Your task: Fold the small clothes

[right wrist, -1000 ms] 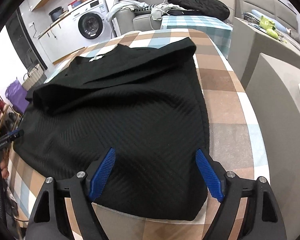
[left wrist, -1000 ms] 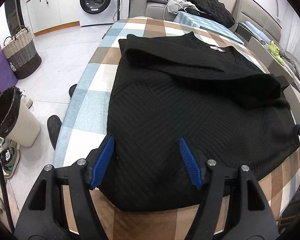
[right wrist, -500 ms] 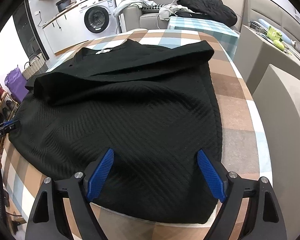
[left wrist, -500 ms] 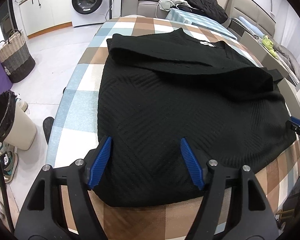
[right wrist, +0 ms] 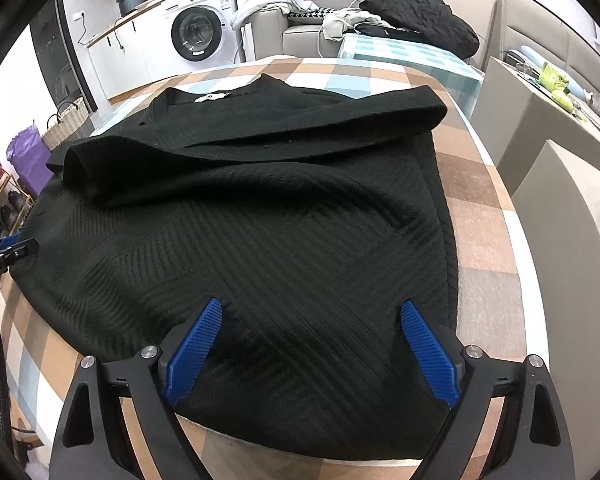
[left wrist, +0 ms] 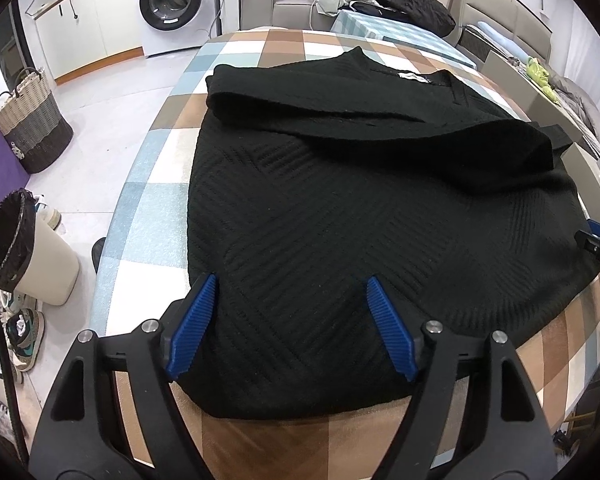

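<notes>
black sweater (left wrist: 364,216) lies flat on the checked table (left wrist: 152,200), sleeves folded across its upper part. left gripper (left wrist: 290,320) hangs over the sweater's near hem, jaws spread, holding nothing. right gripper (right wrist: 312,340) likewise, spread above the hem's other end.

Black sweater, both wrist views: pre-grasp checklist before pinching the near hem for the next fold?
1. Left gripper jaws open, nothing between them: ok.
2. Right gripper jaws open, nothing between them: ok.
3. Both sleeves folded across the chest of the black sweater, on top of the body: ok.
4. Sweater fully on the checked table: ok at the near hem and left side; its far right corner in the left wrist view reaches the table edge, cannot tell.
5. Jaws low enough to catch the hem: cannot tell, height above the cloth is unclear.
6. Body panel flat: not ok, a raised ripple shows in the right wrist view.
</notes>
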A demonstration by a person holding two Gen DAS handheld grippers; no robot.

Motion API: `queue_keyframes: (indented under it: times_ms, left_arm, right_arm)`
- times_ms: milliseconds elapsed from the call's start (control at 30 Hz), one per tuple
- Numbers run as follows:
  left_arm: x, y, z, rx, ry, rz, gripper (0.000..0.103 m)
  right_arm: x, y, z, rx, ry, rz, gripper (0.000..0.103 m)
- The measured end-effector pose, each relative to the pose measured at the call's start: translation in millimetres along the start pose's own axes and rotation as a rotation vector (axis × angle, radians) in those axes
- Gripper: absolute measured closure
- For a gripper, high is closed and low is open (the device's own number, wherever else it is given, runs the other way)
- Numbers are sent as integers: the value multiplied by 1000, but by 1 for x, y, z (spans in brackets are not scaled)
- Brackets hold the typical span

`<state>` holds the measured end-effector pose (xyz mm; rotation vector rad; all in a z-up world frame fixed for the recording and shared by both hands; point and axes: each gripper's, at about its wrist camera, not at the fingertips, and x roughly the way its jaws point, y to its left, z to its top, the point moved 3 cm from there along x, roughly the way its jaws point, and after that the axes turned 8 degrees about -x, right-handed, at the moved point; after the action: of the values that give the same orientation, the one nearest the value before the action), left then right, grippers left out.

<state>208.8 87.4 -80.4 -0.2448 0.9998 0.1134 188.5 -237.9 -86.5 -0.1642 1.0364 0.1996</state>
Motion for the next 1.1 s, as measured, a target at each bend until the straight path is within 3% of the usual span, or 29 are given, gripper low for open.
queue_keyframes:
  times_ms: [933,1100]
  left_arm:
    - [10,-14,8,15,-45,38,28]
    - [7,-13,6,29,-56,47,46]
  right_arm:
    - [13,10,1,-26,-8,-72,8]
    - [13,8,-2,-4,-6,-51,8]
